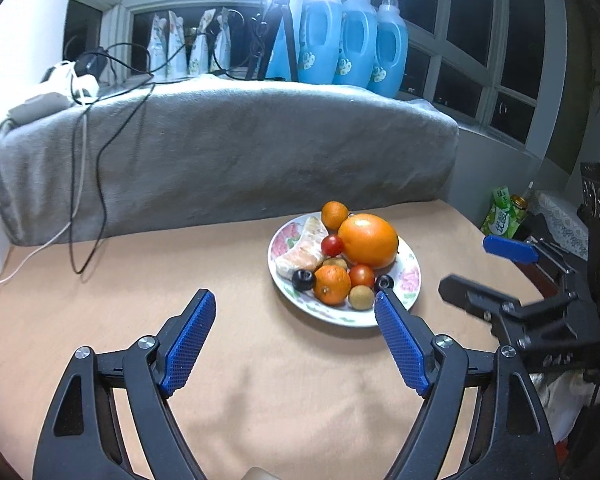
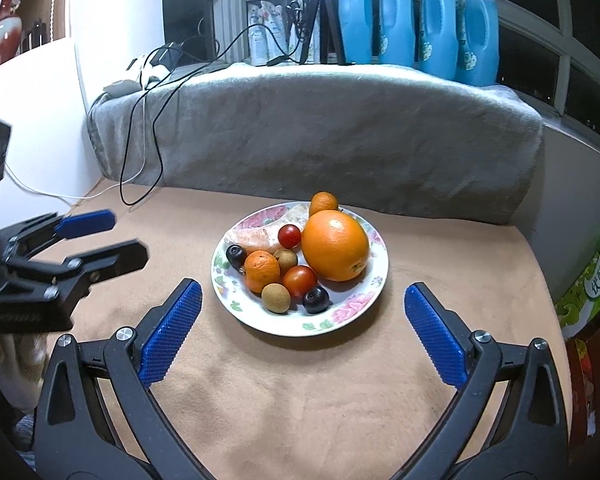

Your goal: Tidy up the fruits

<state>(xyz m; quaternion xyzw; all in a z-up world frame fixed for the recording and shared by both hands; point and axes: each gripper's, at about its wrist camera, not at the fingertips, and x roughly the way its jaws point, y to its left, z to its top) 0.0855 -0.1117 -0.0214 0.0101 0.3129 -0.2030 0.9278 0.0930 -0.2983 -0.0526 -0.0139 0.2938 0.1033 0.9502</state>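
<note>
From the left wrist, the left claw (image 1: 294, 300) is seen released, empty, before the plate (image 1: 410, 286) on the worktop (image 1: 140, 272); three blue bottles (image 1: 354, 36) are counted. From the right wrist, the right claw (image 2: 302, 294) is seen released, empty; four bottles, one large orange (image 2: 335, 245), two tomatoes (image 2: 299, 280) are counted.

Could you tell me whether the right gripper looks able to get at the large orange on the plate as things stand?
Probably yes: the right gripper is open, facing the large orange, with nothing between them.
</note>
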